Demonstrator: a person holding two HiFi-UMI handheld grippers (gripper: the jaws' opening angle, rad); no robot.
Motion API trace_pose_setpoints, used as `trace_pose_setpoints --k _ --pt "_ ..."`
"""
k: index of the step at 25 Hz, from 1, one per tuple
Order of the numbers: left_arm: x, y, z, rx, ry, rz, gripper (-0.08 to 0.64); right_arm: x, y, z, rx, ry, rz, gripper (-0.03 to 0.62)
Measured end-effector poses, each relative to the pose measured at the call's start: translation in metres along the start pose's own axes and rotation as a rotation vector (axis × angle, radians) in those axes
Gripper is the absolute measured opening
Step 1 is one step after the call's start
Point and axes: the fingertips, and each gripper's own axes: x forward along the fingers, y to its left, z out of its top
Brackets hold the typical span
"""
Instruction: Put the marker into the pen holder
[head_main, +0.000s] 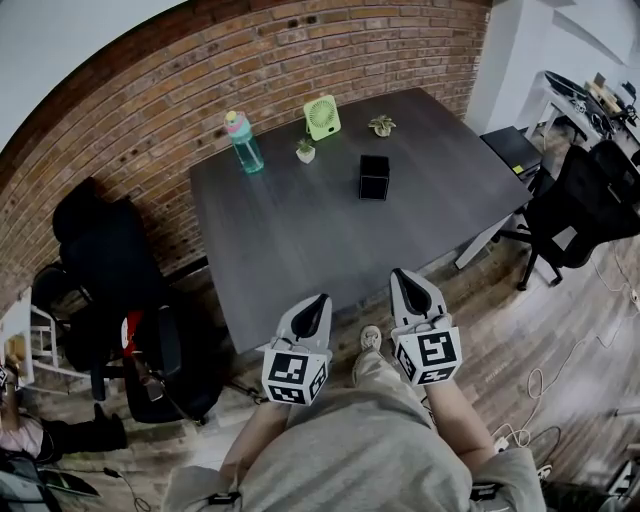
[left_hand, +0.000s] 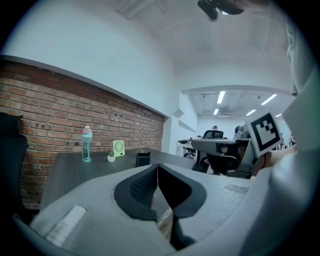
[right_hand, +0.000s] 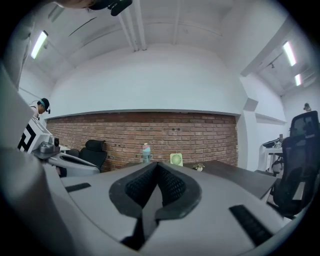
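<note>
The person's grey-clad lap (head_main: 370, 440) filled the bottom of the head view, with one shoe (head_main: 370, 338) on the wooden floor (head_main: 560, 340) between the two tools. The left gripper (head_main: 322, 297) and the right gripper (head_main: 400, 272) were held side by side above the lap, apart from each other, tips pointing at the near edge of the dark table (head_main: 280, 260). Each gripper's own view showed its ribbed black pads pressed together at the tip, with nothing held between them.

Ahead of both grippers the near half of the table lay bare. Well beyond the tips, roughly straight ahead of the gap between them, the black pen holder (head_main: 373, 177) stood upright on the tabletop. No view let me tell where the marker was.

Past the holder and to its left stood a small potted plant (head_main: 305, 151) in a white pot, and further left a teal water bottle (head_main: 243, 142) with a pink cap. Behind the plant a green desk fan (head_main: 322, 117) stood near the far edge, and to its right was a second small plant (head_main: 381, 125). The table's far edge met a brick wall (head_main: 150, 90).

Off to the left gripper's side a black chair (head_main: 100, 250) stood beside the table; off to the right gripper's side was a black office chair (head_main: 585, 205).
</note>
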Motion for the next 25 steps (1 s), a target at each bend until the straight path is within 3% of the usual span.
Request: trace_pose_setpoints --k 12,25 --pt "-0.064 -0.024 -0.020 -0.006 0.016 -0.002 0.017 -0.072 0.051 -0.001 -0.026 -0.003 0.010 0.003" --pt "-0.094 -0.031 -0.034 -0.048 0.034 0.022 0.017 -0.102 0.067 -0.007 -0.025 0.027 0.019 0.003"
